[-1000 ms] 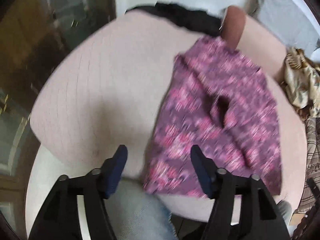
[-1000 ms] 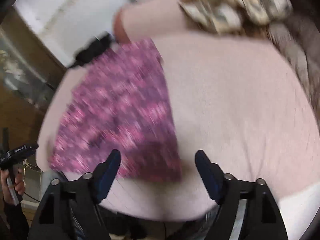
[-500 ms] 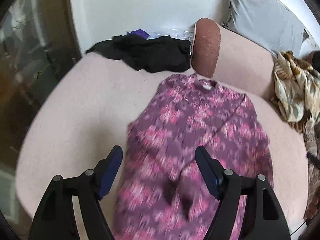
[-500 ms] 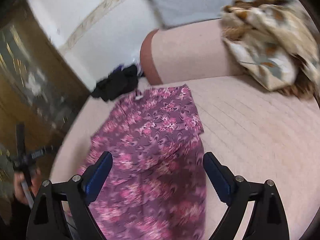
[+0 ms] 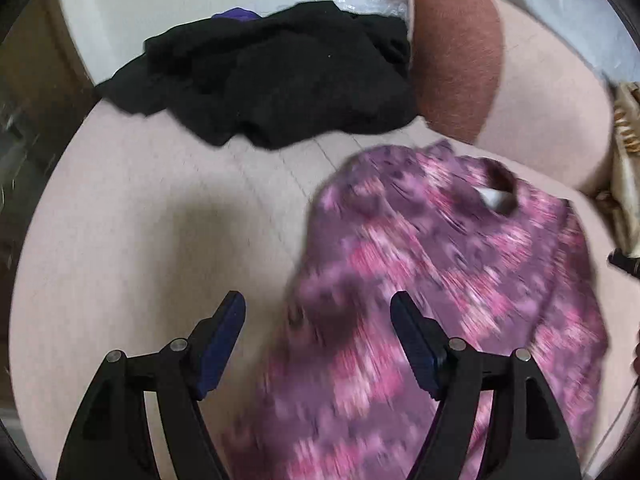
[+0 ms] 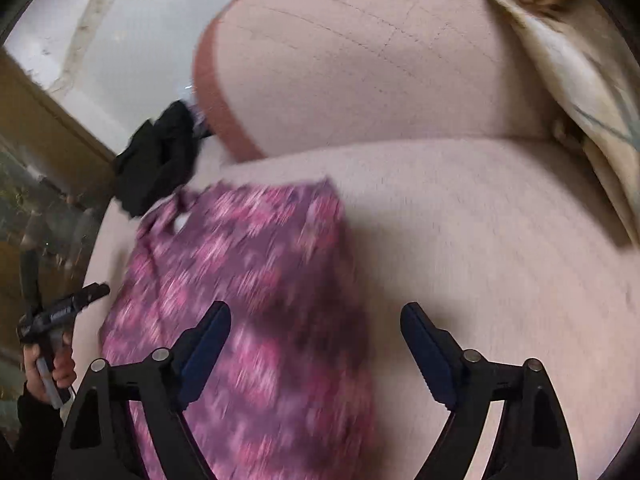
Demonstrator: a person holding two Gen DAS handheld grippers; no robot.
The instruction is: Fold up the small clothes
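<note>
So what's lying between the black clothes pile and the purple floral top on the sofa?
Nothing: in the left wrist view only bare pink sofa seat separates the black pile from the floral top.

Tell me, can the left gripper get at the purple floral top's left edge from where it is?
Probably yes. The left gripper is open and empty, and the purple floral top lies flat on the pink sofa, its edge between the fingers. The black clothes lie farther back.
</note>
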